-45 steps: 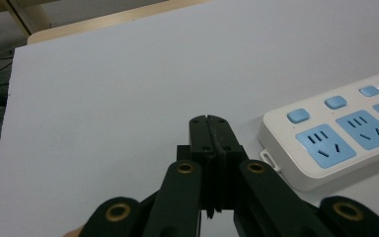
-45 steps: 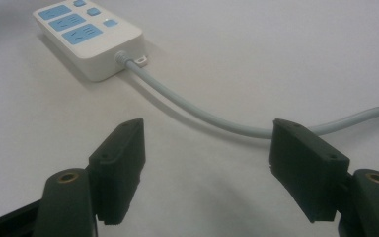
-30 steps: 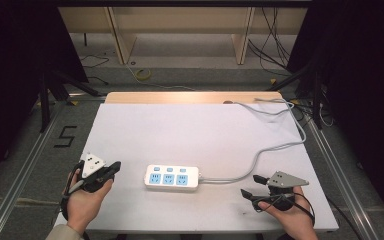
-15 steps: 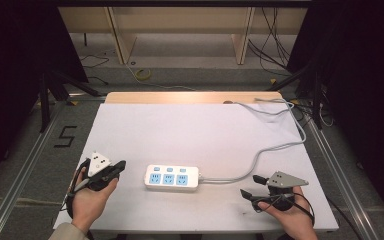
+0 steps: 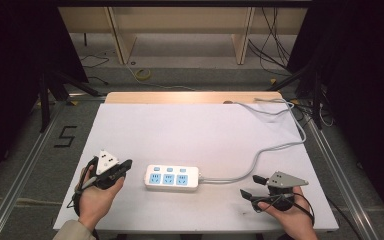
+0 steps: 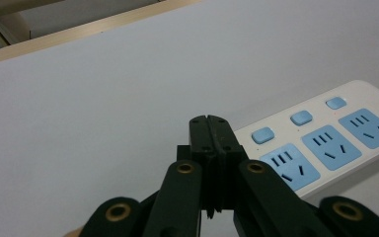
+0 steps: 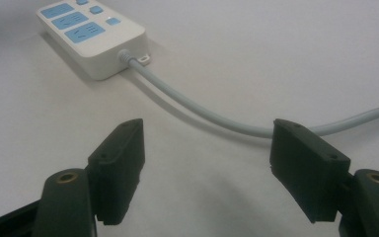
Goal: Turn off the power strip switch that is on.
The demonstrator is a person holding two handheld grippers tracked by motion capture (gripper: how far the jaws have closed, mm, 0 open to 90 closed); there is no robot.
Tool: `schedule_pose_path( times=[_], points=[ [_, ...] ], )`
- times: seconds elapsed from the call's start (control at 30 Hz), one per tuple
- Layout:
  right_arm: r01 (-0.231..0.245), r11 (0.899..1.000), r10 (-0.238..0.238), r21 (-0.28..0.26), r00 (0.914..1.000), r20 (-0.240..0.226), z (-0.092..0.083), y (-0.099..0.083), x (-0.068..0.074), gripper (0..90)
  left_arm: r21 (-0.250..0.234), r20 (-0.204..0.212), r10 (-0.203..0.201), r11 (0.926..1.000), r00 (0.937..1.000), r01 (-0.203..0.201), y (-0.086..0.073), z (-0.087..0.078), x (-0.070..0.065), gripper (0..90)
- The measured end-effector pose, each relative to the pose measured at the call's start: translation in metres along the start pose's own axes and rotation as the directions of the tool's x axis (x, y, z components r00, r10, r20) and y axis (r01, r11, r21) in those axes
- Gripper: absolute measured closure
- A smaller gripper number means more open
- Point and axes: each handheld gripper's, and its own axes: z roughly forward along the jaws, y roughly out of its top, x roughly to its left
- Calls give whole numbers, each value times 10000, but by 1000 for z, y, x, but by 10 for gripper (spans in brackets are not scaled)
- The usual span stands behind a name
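From the high view I have the power strip lying flat on the white desk, sockets up, near the front edge. I use it as my landmark. Its grey cord leaves its right end and curves away to the far right corner, so the strip is probably parked with slack to spare. My left hand-held gripper sits just left of the strip, tips aimed at its near end; I judge I am lining up on a switch or the end socket. My right hand-held gripper rests well right of the strip, in front of the cord, apparently waiting. A black "5" is marked on the floor left of the desk.

In the left gripper view, my left hand-held gripper has its jaws pressed together with nothing between them, the tips just short of the strip. Three blue buttons and three blue sockets show; I read no brand.

In the right gripper view, my right hand-held gripper stands wide apart and empty. The cord runs between the jaws farther off, and the strip lies beyond, at the upper left. No lettering is legible there.
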Motion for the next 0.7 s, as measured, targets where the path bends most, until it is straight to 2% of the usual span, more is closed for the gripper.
schedule_pose_path(
  times=[0.7],
  points=[
    [6,10000,-6,25,10000,-27,0,0,0,304,116,279,283,9995,9992,-287,8,10,-13,897]
  ],
)
